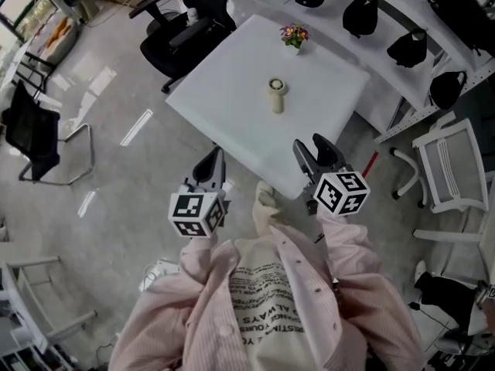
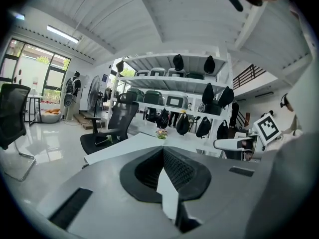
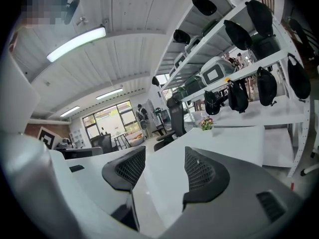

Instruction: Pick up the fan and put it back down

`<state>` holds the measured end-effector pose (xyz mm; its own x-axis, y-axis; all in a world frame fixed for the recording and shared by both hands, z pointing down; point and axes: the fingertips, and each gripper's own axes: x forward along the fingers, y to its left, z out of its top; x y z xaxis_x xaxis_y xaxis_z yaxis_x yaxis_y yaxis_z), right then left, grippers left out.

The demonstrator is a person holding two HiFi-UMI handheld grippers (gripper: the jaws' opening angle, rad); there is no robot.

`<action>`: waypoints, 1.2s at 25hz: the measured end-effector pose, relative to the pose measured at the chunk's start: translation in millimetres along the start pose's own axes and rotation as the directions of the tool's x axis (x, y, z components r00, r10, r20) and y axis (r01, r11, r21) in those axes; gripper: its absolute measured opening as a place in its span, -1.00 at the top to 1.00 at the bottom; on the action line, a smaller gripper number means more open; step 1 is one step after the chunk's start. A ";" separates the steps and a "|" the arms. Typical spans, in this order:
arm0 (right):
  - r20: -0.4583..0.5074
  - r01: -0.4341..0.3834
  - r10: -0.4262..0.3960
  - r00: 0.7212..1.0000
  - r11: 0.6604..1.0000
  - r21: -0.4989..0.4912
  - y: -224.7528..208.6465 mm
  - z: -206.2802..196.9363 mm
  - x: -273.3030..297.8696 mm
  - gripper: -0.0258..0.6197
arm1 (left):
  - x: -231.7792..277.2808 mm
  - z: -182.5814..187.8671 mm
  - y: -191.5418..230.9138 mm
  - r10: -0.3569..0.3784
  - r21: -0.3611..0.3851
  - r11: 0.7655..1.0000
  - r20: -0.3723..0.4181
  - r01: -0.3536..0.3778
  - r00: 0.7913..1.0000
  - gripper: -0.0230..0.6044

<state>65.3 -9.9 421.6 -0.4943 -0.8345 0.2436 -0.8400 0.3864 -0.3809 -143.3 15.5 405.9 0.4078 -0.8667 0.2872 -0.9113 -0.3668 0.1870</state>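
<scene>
One fan (image 1: 276, 95) lies head pointing away; left gripper (image 1: 210, 163) jaws closed, right gripper (image 1: 315, 150) jaws apart, empty.

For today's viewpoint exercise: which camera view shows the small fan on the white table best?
The head view: the fan sits in full sight near the middle of the white table, seen from above. Neither gripper view shows the fan; each catches only the table and the flower pot.

smooth matt table (image 1: 232, 83) — glossy grey floor (image 1: 116, 188)
</scene>
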 end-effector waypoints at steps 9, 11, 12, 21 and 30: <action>-0.078 -0.006 0.008 0.997 1.000 0.014 -32.8 12.0 69.1 0.25 | 80.6 15.2 20.9 -0.031 -0.009 1.000 -0.050 0.030 0.998 0.92; -0.095 -0.007 0.008 0.995 1.000 0.015 -40.8 13.9 82.4 0.25 | 97.9 16.4 25.1 -0.037 -0.014 0.999 -0.063 0.037 0.997 0.92; -0.103 -0.005 0.006 0.995 1.000 0.015 -45.0 14.1 89.0 0.25 | 106.4 16.3 27.4 -0.041 -0.017 0.999 -0.070 0.040 0.997 0.92; -0.181 0.016 -0.008 0.983 0.999 0.039 -71.1 1.9 141.9 0.25 | 166.1 5.0 44.5 -0.082 -0.040 0.996 -0.141 0.077 0.987 0.92; -0.276 0.071 -0.047 0.960 0.994 0.079 -97.3 -19.8 183.3 0.25 | 207.0 -11.3 51.1 -0.100 -0.075 0.994 -0.216 0.086 0.971 0.92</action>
<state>52.1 -192.7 520.9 -0.4970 -0.7108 0.4977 -0.8527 0.2939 -0.4318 -104.7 -178.8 485.5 0.4996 -0.7320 0.4633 -0.8662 -0.4136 0.2806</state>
